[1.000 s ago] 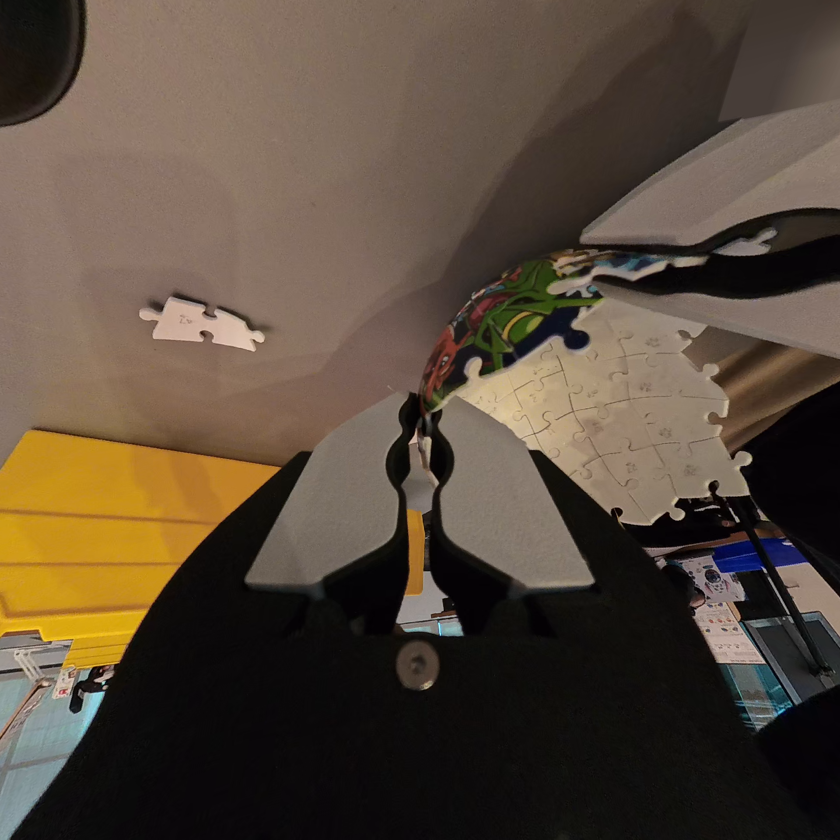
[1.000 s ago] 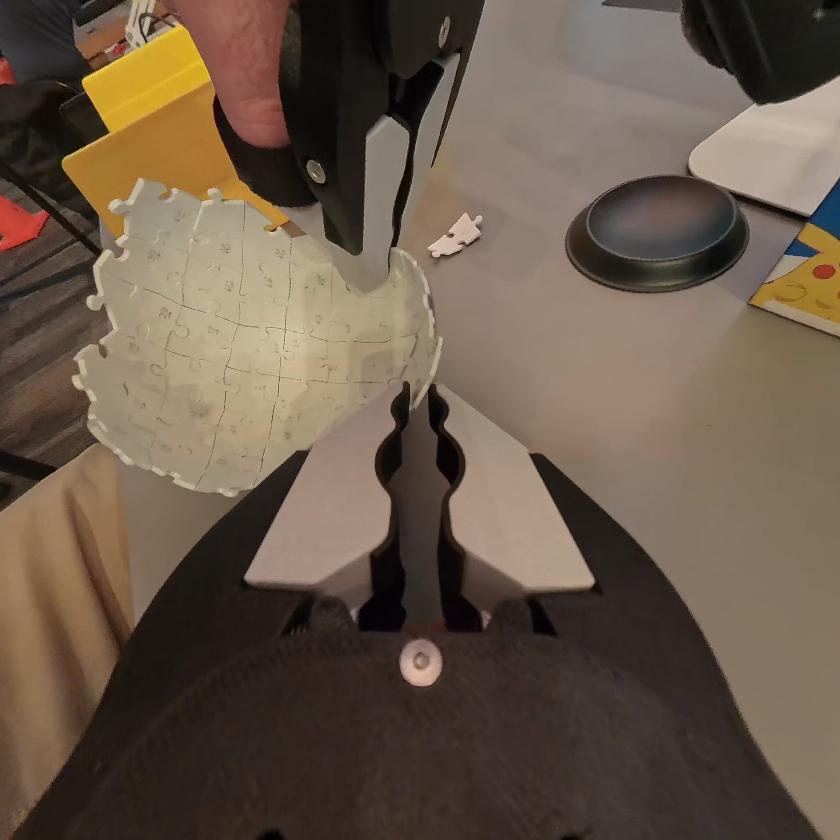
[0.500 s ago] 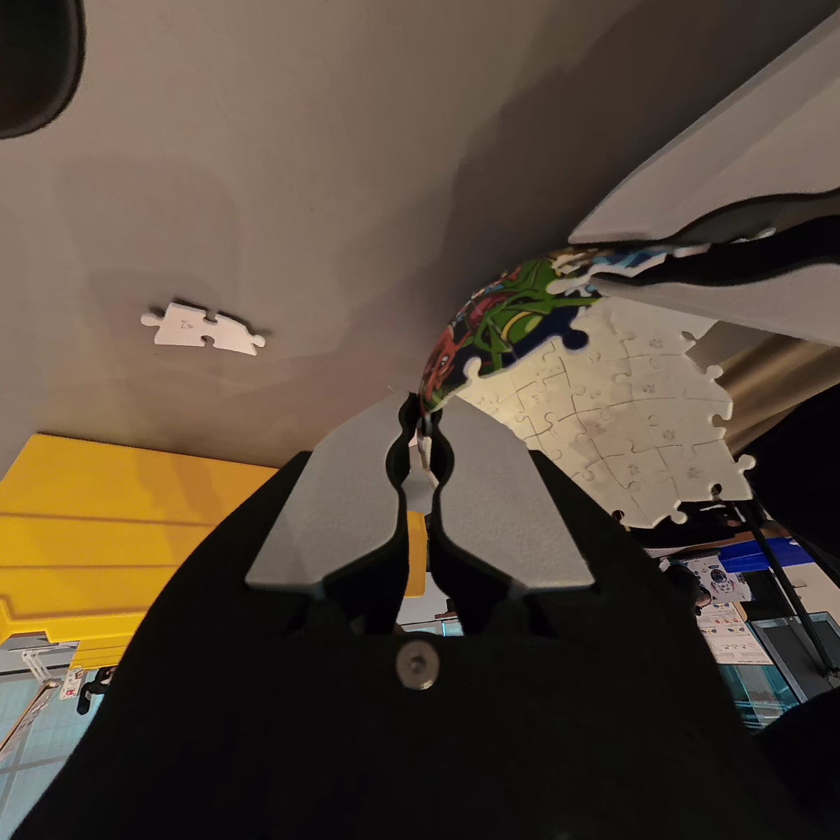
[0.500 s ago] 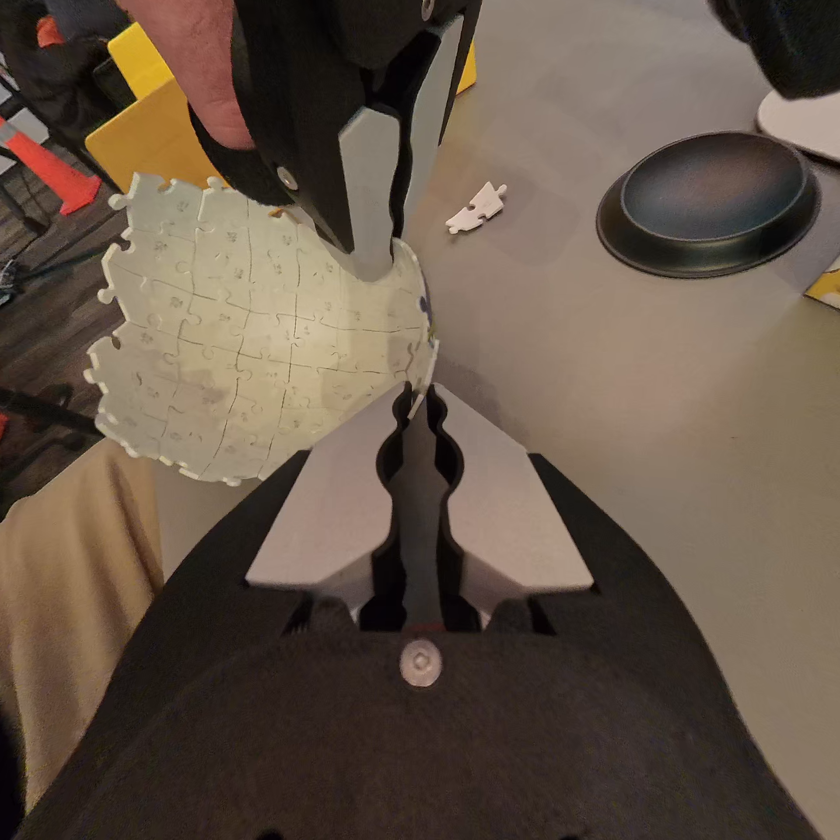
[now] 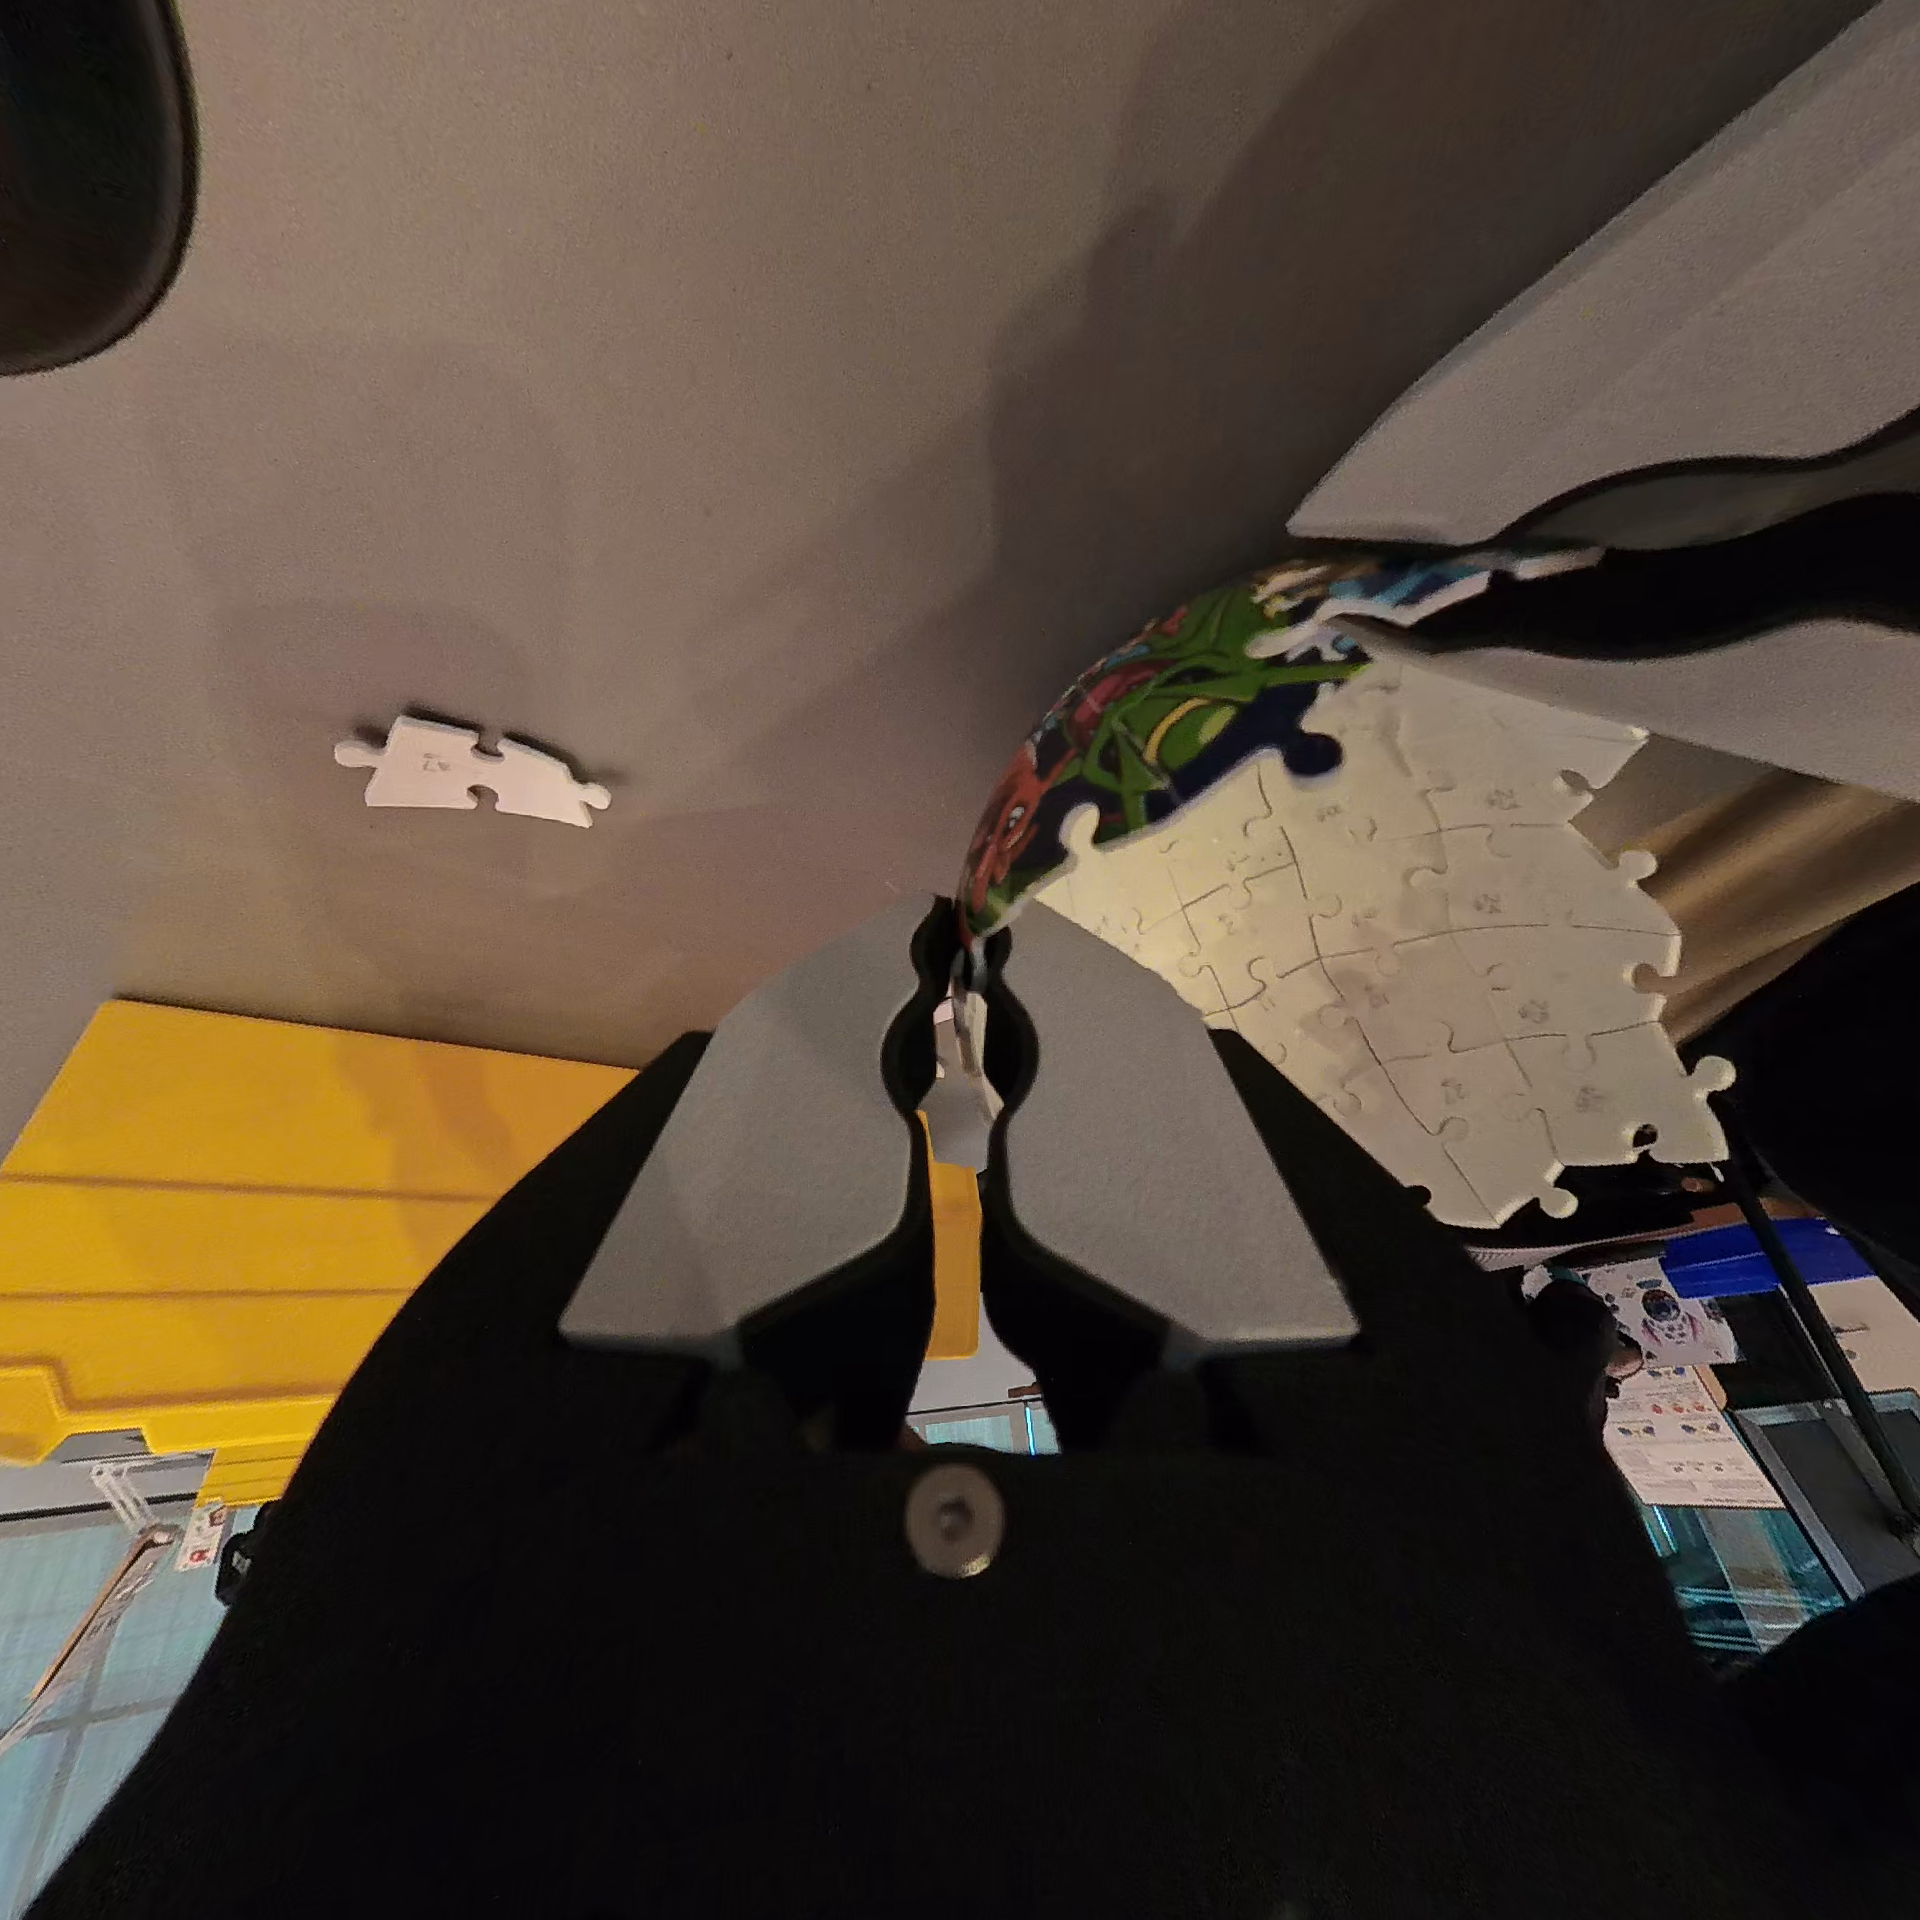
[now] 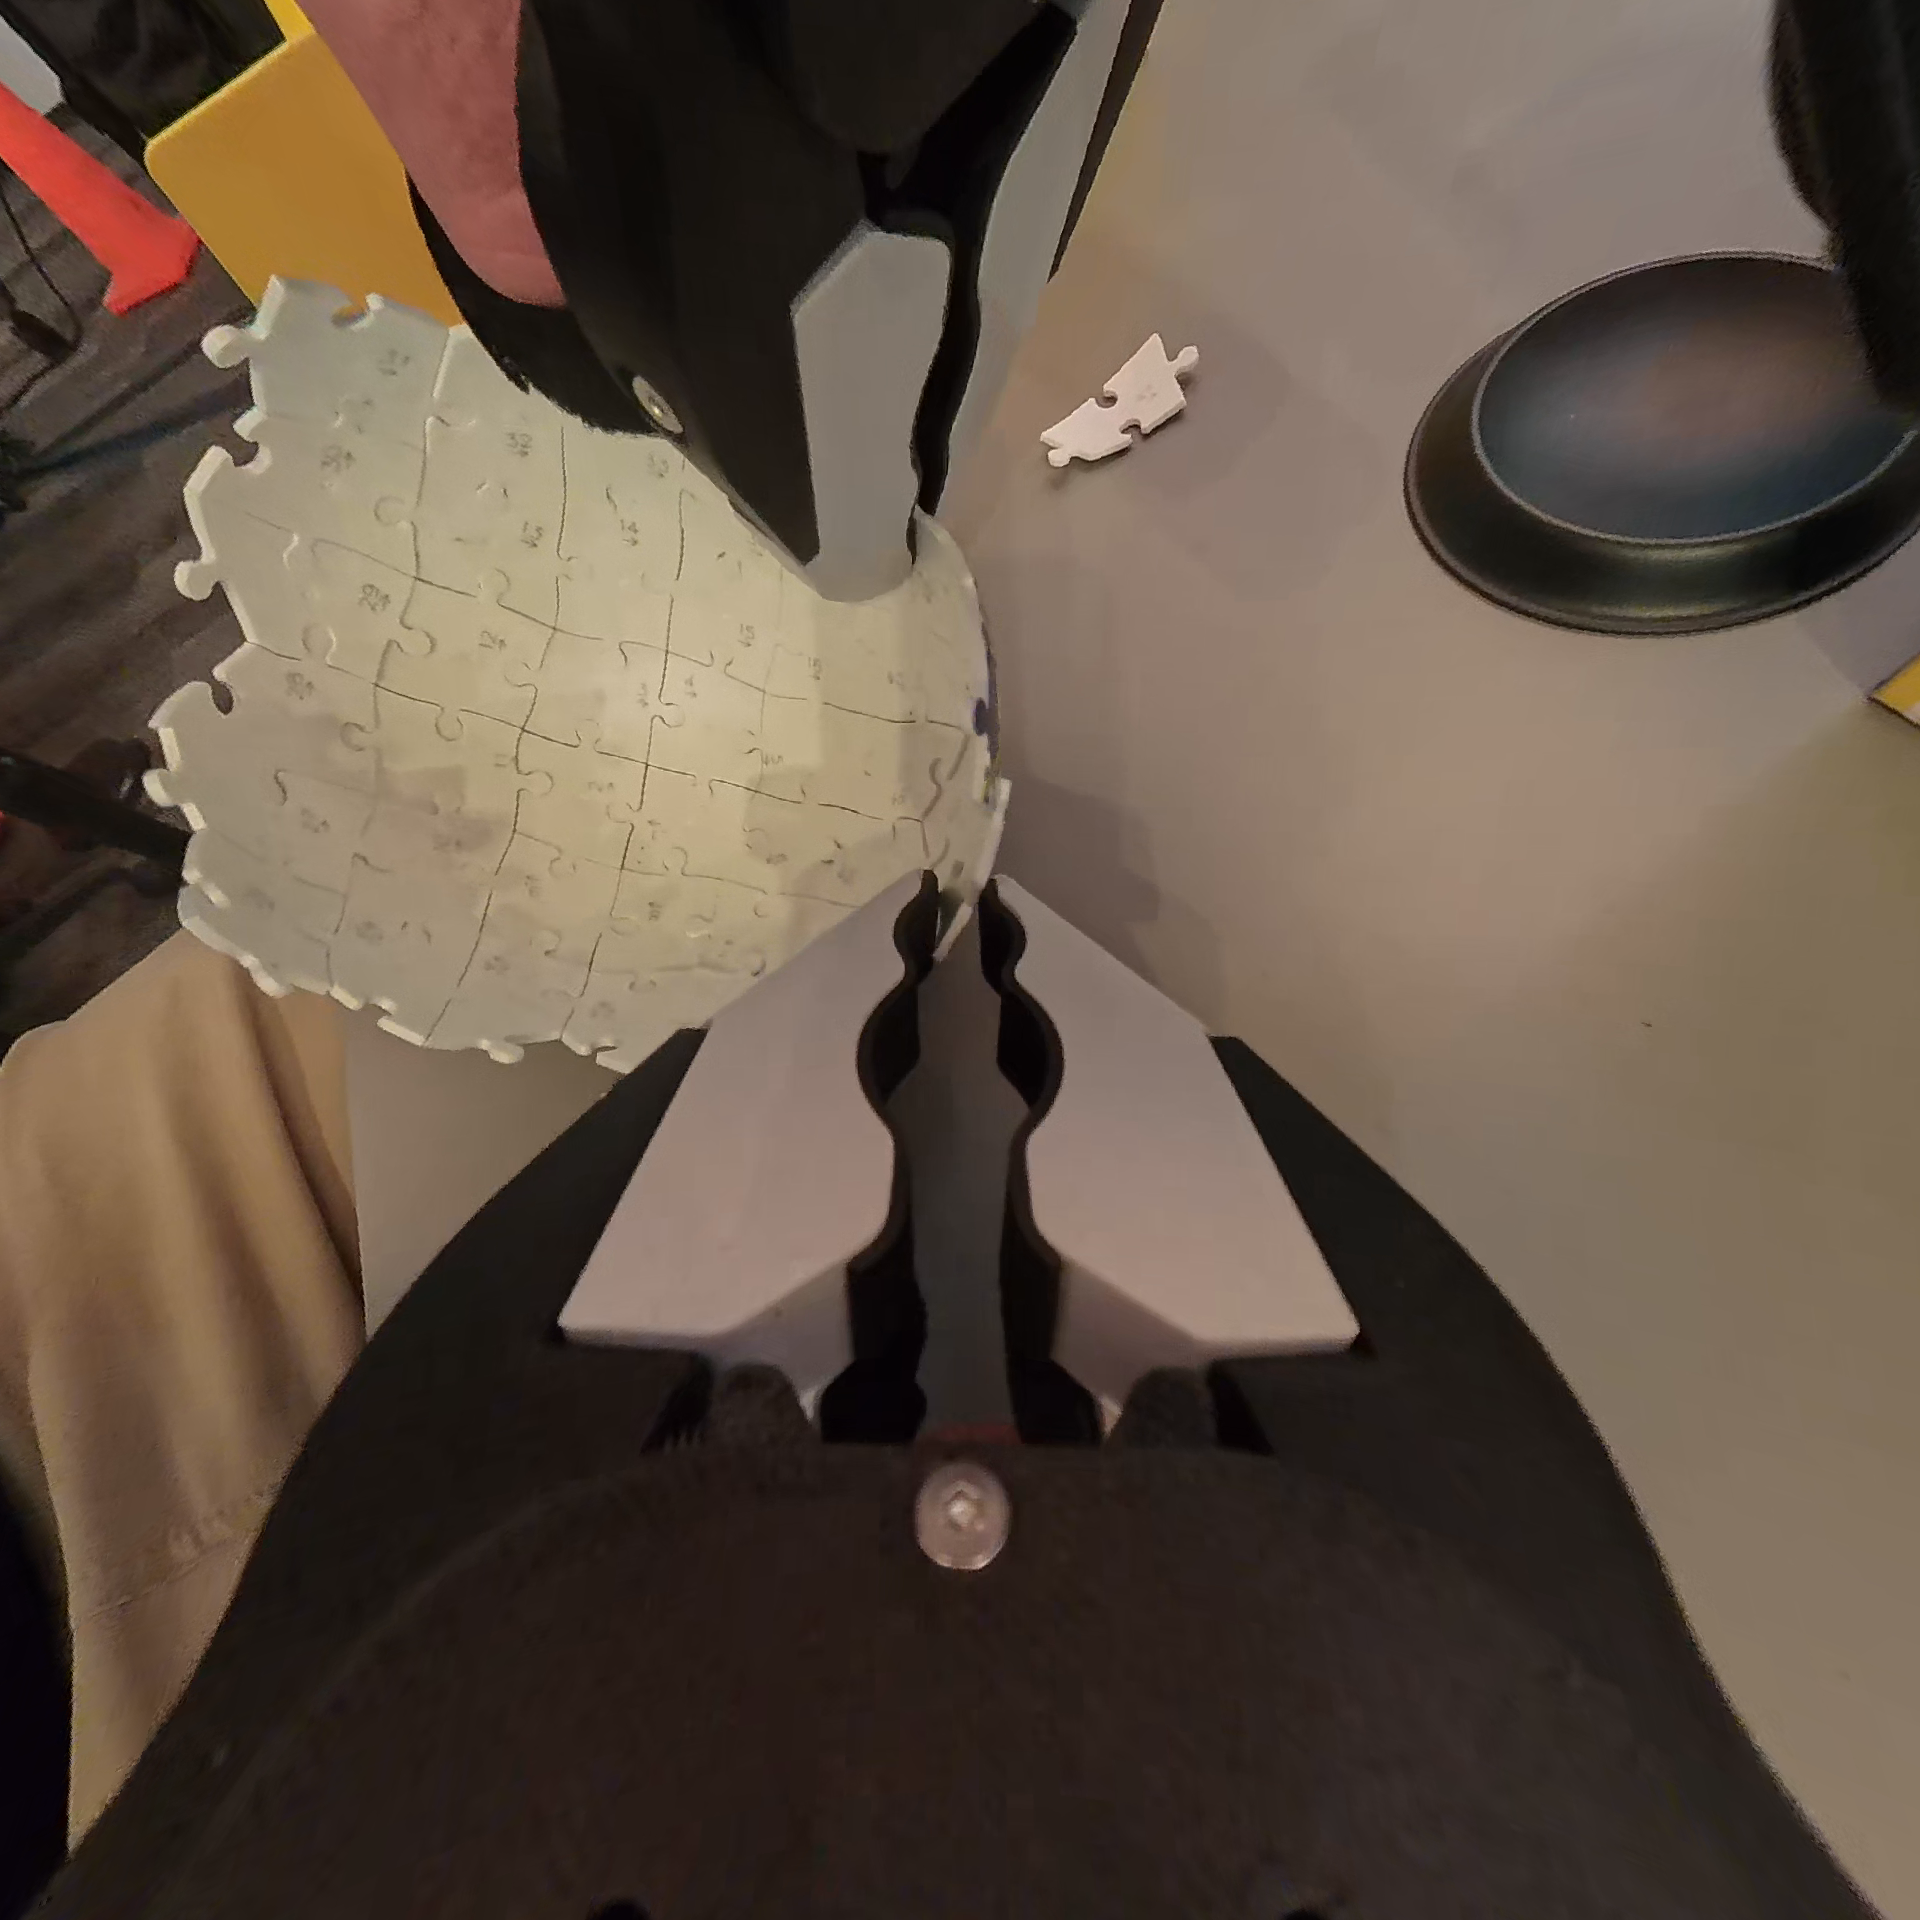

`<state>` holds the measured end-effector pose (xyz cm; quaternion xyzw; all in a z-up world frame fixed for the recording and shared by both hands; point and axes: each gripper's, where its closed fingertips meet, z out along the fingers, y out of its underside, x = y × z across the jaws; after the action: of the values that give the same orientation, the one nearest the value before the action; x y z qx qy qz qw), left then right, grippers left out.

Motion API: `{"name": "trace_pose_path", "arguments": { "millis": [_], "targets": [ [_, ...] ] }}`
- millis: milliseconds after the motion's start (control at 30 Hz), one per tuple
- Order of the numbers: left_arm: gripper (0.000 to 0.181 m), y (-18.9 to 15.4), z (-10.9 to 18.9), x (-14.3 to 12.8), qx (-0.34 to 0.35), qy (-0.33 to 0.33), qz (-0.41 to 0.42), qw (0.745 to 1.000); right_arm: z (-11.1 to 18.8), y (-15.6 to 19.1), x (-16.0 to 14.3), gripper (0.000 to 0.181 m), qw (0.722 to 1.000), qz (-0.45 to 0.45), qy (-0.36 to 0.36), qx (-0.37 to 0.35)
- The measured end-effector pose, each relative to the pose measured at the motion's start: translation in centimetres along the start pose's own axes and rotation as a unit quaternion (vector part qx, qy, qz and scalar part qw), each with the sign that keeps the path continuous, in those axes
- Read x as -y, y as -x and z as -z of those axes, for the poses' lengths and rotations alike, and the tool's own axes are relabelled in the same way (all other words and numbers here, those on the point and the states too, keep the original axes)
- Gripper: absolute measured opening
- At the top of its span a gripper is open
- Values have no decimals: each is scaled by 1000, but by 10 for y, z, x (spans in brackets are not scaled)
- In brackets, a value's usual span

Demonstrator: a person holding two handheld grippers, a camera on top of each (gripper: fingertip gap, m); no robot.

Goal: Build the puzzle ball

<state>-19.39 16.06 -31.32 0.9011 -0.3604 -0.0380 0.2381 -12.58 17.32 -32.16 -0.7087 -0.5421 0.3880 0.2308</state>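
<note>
Shell (image 6: 582, 727): you pinch its rim with both grippers (image 5: 961, 935) (image 6: 956, 894), jaws closed, steadying it; loose piece (image 6: 1122, 400) at 1 o'clock.

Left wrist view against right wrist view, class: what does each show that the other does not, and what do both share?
Only the left wrist view shows the shell's printed outer face, in green and red. Only the right wrist view shows the black dish, the orange cone and the person's hand. Both show the half-built puzzle ball, the left claw and right claw each shut on its rim, the loose white pieces on the grey table, and the yellow bin.
</note>
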Motion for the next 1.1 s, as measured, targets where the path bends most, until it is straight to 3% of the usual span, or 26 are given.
{"name": "trace_pose_path", "arguments": {
  "millis": [1100],
  "targets": [
    [3,0,-2,-2,0,3,-1,1000,-2,1,-1,1,999,-50,-2,20]
  ]
}}
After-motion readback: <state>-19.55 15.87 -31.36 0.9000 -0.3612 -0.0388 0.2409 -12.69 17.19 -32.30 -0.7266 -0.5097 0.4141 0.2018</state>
